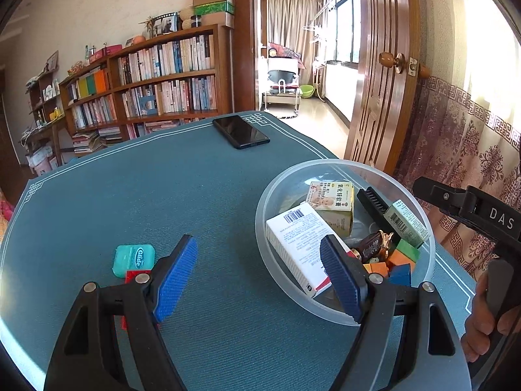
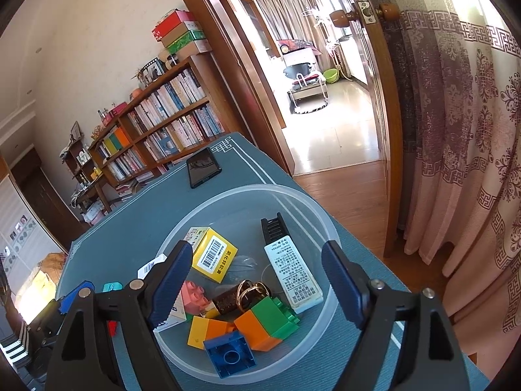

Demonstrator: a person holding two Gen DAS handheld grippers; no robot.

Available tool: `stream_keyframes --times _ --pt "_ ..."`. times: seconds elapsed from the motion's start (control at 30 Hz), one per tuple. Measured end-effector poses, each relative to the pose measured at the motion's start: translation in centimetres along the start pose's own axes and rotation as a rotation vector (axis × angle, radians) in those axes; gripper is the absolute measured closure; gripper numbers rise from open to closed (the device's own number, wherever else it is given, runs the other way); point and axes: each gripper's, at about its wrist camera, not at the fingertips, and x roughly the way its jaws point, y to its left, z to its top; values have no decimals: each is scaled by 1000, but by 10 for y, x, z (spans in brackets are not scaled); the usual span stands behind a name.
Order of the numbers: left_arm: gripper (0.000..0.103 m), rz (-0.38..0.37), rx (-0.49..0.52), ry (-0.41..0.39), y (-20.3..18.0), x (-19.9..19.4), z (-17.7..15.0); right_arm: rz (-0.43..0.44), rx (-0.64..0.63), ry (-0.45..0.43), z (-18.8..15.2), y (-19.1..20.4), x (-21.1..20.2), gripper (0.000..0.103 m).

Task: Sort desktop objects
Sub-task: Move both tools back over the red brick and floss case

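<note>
A clear plastic bowl (image 1: 270, 195) (image 2: 325, 224) stands on the blue table mat. It holds a yellow medicine box (image 2: 213, 257), a white box (image 1: 299, 244), a slim white-green box (image 2: 293, 273), a black comb (image 2: 273, 228), a key ring (image 2: 250, 293) and several coloured toy bricks (image 2: 263, 322). My left gripper (image 1: 259, 277) is open and empty, just left of the bowl. A teal Glide floss case (image 1: 134, 259) and a red piece (image 1: 135, 275) lie by its left finger. My right gripper (image 2: 255, 277) is open and empty above the bowl.
A black phone (image 1: 241, 131) (image 2: 203, 167) lies at the mat's far edge. The table's right edge drops off by the curtain (image 2: 472, 163) and an open wooden door (image 1: 384, 65). A bookshelf (image 1: 146, 81) stands beyond the table.
</note>
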Motion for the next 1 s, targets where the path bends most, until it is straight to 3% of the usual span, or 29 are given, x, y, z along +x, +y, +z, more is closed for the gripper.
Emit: stream_keyframes --times 0.17,0.23,0.3,0.7,0.9,1.0 --pt "22 -27 -73 29 21 0 -6 11 0 -1 -1 3 -1 13" --pt "22 -18 -91 34 28 -1 -10 14 1 -5 -2 4 -2 4" --pt "22 -5 -103 41 35 -1 -14 17 1 -17 -3 5 -4 1" --pt "22 79 -199 89 83 -4 -35 39 -11 -5 -6 14 -3 1" --pt "22 149 -204 114 100 5 -43 48 -22 -4 -8 17 -4 1" --pt "22 148 -215 138 106 12 -47 51 -25 -5 -7 19 -4 1"
